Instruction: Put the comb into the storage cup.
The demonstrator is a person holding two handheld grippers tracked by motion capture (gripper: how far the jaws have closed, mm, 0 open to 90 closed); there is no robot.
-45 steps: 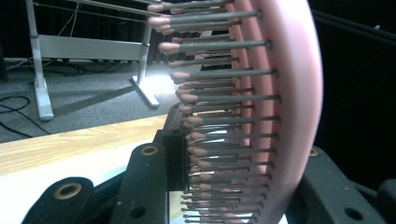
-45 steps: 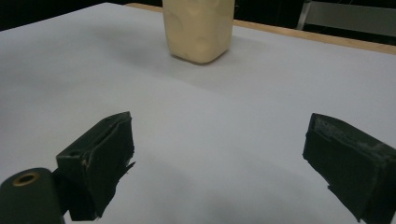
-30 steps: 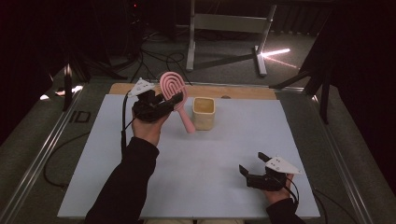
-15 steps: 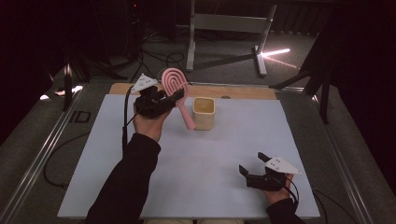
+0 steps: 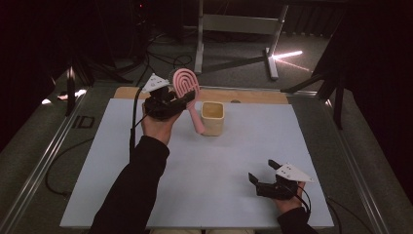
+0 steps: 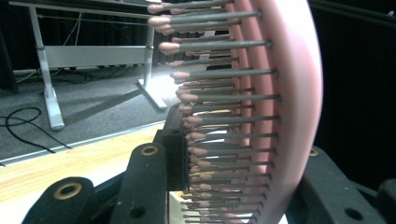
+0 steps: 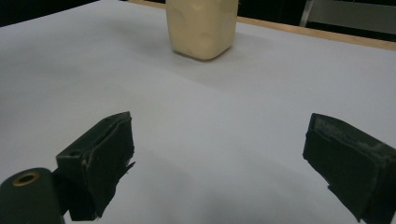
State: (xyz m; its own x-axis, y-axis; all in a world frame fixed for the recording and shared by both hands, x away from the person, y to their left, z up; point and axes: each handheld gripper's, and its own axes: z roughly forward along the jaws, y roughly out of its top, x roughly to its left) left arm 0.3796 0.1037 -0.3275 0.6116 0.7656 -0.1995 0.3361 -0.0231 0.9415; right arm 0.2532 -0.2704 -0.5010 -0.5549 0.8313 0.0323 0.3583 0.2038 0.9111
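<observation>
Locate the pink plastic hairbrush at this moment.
In the high view, the pink plastic hairbrush is held up in the left tool, far left of centre, its handle angling down beside the cream square cup.

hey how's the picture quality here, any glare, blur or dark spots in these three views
High view: dark surroundings, a bright glare streak on the floor behind the table, which is evenly lit. Left gripper view: the pink hairbrush sits so close that its back looks soft, while its bristles are sharper. Right gripper view: the cream cup is slightly soft and casts a faint shadow; the jaws look dark.
</observation>
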